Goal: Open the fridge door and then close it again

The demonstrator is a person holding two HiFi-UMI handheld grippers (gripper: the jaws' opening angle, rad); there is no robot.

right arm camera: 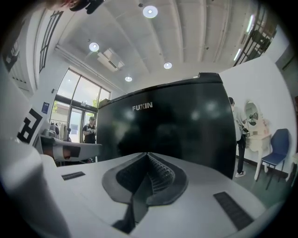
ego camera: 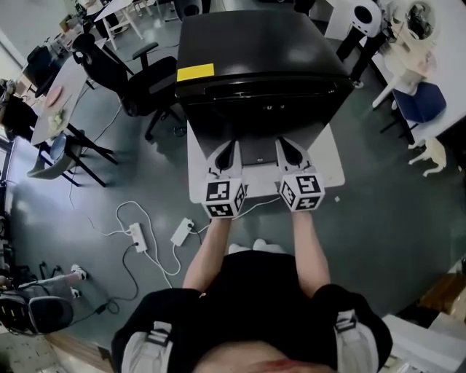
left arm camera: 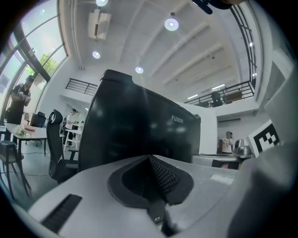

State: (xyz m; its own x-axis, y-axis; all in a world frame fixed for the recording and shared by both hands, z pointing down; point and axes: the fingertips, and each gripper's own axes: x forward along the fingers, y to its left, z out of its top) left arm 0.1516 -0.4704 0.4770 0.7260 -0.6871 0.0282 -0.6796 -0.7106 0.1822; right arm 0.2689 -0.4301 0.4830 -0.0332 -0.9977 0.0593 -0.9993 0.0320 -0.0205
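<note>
Holding left gripper (ego camera: 227, 151) and right gripper (ego camera: 290, 149) clenched, empty, near shut fridge (ego camera: 255, 44), judging door (right arm camera: 181, 132) stiff, slick, best pulled at top groove (ego camera: 269, 89).

Floor: we note a grey floor (ego camera: 378, 218), with a white power strip (ego camera: 137, 237) and loose cables.
Furniture: black office chair (ego camera: 142, 76) near a long desk (ego camera: 54, 98); blue chair (ego camera: 422, 102) well apart.
Windows: tall windows (right arm camera: 77, 109), daylight behind.
Ceiling: round lights (right arm camera: 150, 11); we think we see an air-conditioning unit (right arm camera: 111, 59).
</note>
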